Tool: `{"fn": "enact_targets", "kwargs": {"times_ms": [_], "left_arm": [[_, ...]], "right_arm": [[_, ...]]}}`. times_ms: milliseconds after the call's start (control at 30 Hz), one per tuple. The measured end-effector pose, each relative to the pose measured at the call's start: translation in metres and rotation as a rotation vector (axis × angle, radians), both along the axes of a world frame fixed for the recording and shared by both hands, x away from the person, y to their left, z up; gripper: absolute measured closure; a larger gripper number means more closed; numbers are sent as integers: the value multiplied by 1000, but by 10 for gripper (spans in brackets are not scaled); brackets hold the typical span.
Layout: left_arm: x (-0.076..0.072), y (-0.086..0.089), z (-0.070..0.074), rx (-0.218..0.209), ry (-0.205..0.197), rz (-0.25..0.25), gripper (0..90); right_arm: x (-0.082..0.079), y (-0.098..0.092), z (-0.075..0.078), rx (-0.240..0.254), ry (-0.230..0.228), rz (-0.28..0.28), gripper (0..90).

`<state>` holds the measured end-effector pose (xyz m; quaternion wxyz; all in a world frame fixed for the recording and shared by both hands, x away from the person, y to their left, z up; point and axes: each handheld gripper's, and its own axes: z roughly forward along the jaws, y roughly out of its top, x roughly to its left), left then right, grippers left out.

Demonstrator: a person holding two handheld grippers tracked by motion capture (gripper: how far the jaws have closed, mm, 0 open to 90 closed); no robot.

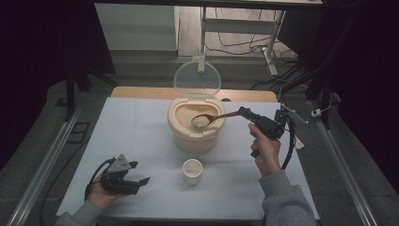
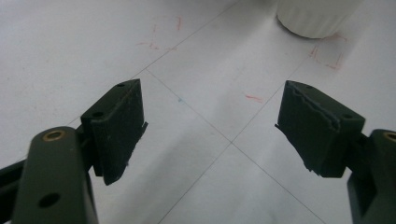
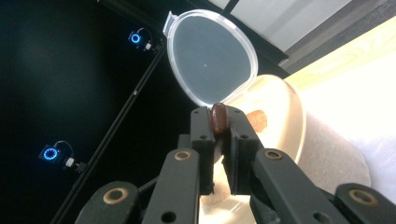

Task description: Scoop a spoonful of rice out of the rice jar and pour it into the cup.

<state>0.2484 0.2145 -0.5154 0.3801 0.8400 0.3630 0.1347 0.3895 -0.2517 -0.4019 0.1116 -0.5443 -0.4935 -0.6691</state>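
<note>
A cream rice container stands at the table's middle with its clear lid hinged up behind it. My right gripper is shut on the handle of a brown wooden spoon, whose bowl carries a heap of white rice just above the container's mouth. In the right gripper view the spoon handle's end sits pinched between the jaws, with the lid and the container's rim beyond. A small white cup stands in front of the container. My left gripper rests open near the table's front left, its jaws wide apart over bare table, with the cup's base ahead.
The white table has faint red marks and thin lines on it. A wooden board edge lies behind it. Metal rails run along both sides, and a desk frame with cables stands at the back.
</note>
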Motion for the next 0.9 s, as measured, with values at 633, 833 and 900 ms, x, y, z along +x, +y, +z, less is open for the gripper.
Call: {"fn": "enact_targets", "kwargs": {"times_ms": [633,833,900], "left_arm": [[0,-1,1,-8,0,-3,229],[0,-1,1,-1,2,-7,229],[1,-1,0,1,3,-7,230]], "right_arm": [[-35,3,-7,-2,37,110,831],[-42,2,-22,-14,60,133,831],[-43,2,-26,-24,66,137,831]]}}
